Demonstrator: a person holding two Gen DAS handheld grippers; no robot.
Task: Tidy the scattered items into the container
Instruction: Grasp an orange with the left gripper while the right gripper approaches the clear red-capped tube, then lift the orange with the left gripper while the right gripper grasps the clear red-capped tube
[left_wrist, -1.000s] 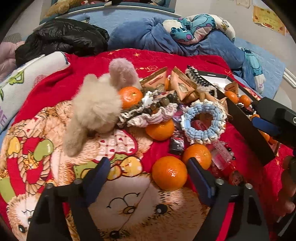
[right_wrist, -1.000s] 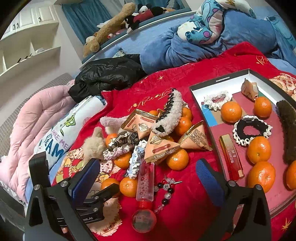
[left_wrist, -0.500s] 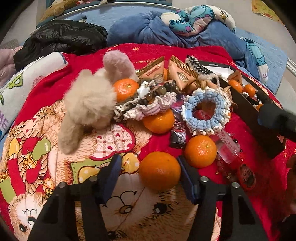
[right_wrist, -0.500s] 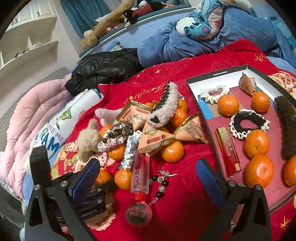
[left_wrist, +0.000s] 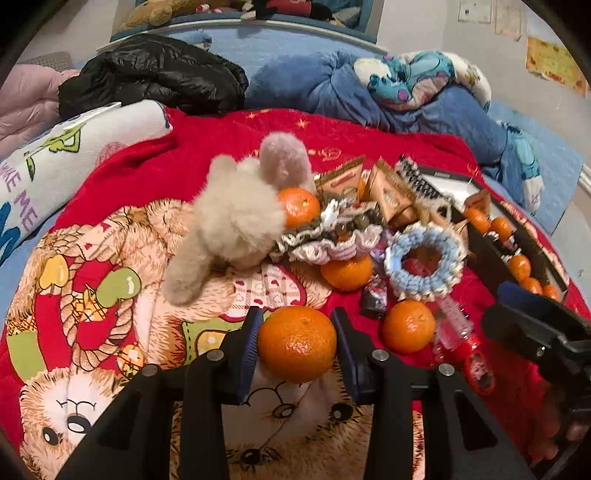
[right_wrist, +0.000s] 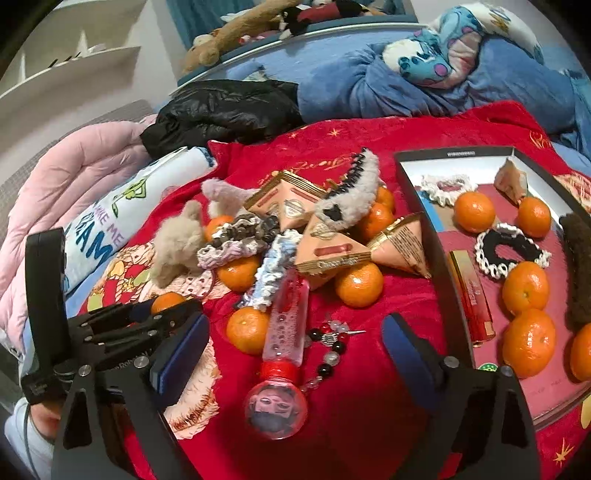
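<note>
Since a second ago the left tool (left_wrist: 297, 341) has closed onto the nearest tangerine (left_wrist: 297, 343) on the bed, ready for the box (right_wrist: 424, 229); right tool (right_wrist: 295, 354) hovers wide open, empty.

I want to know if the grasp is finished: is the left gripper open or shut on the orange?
Shut on it. In the left wrist view the left gripper has both blue pads against the sides of the orange, with no visible gap.
</note>
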